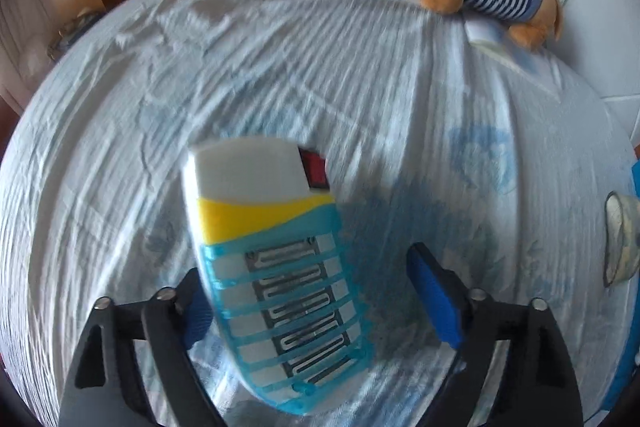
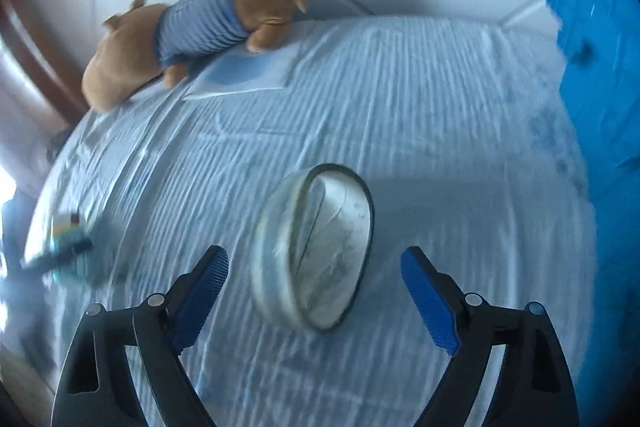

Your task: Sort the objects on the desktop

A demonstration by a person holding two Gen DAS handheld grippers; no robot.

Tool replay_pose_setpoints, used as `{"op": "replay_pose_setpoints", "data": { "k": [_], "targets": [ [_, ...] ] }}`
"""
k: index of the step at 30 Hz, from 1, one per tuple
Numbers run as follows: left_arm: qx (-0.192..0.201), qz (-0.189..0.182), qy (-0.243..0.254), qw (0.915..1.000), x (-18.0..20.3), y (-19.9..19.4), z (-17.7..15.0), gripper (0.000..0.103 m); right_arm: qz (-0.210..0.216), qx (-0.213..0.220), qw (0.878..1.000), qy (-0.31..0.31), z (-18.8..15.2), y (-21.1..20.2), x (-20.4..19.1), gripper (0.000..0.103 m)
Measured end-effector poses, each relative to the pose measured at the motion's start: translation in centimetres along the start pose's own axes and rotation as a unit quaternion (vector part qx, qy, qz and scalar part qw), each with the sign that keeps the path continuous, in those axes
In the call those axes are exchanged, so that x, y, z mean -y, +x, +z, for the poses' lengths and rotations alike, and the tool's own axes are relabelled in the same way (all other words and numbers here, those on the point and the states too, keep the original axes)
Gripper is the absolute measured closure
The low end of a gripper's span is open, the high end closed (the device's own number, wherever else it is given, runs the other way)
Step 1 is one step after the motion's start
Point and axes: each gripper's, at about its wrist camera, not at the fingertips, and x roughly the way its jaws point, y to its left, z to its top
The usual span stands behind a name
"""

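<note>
Wrinkled pale-blue cloth (image 1: 280,67) covers your desk. Left gripper (image 1: 316,303): fingers wide apart, straddling the insect-killer lamp (image 1: 276,267), nothing held. Right gripper (image 2: 316,291): equally wide around the round tin (image 2: 316,251) (unheld). Risk: loose cloth bunching, tin rolling away.

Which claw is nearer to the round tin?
Right. The right claw is open around the round tin; the left claw is far to its left, around the plug-in lamp.
</note>
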Motion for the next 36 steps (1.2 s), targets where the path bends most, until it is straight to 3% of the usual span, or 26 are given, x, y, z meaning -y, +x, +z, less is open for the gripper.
{"op": "replay_pose_setpoints", "data": {
  "k": [4,6,7,8,9,13,14,20,29,31,36],
  "targets": [
    [0.015,0.005,0.009,0.9998,0.2,-0.1,0.2,0.03,0.003,-0.001,1.0,0.008,1.2,2.9,0.6,0.01],
    [0.019,-0.001,0.002,0.9998,-0.1,-0.5,0.4,0.058,0.001,-0.005,1.0,-0.001,1.4,3.8,0.2,0.011],
    [0.019,-0.009,-0.001,0.9998,-0.2,-0.7,0.4,0.06,-0.001,-0.007,1.0,-0.008,1.5,4.2,-0.2,0.017],
    [0.019,-0.014,-0.003,0.9997,-0.3,-0.8,0.4,0.061,-0.004,-0.007,1.0,-0.016,1.3,4.3,-0.7,0.027],
    [0.02,-0.018,-0.003,0.9996,-0.4,-0.8,0.4,0.061,-0.009,-0.008,1.0,-0.026,1.2,4.3,-1.4,0.03],
    [0.018,-0.031,-0.01,0.9993,-0.8,-0.9,0.3,0.063,-0.035,-0.008,0.997,-0.07,0.2,4.5,-3.8,0.03],
    [0.02,-0.033,-0.009,0.9992,-0.7,-1.3,0.2,0.068,-0.04,-0.009,0.997,-0.072,0.2,4.4,-4.0,0.031],
    [0.037,-0.039,0.02,0.9984,0.0,-4.2,-0.4,0.071,-0.026,0.0,0.996,-0.084,-1.1,2.1,-5.7,0.031],
    [0.019,-0.017,0.04,0.9989,1.4,-0.9,-0.1,0.07,-0.014,-0.009,0.997,-0.073,-4.2,1.6,-6.5,0.031],
    [0.026,-0.014,0.05,0.9983,2.2,-0.7,0.1,0.076,-0.017,-0.01,0.997,-0.071,-4.6,1.7,-6.6,0.031],
    [0.034,-0.025,0.047,0.998,2.3,-2.5,-1.1,0.077,-0.026,-0.013,0.997,-0.072,-5.4,2.2,-6.9,0.031]
  ]
}}
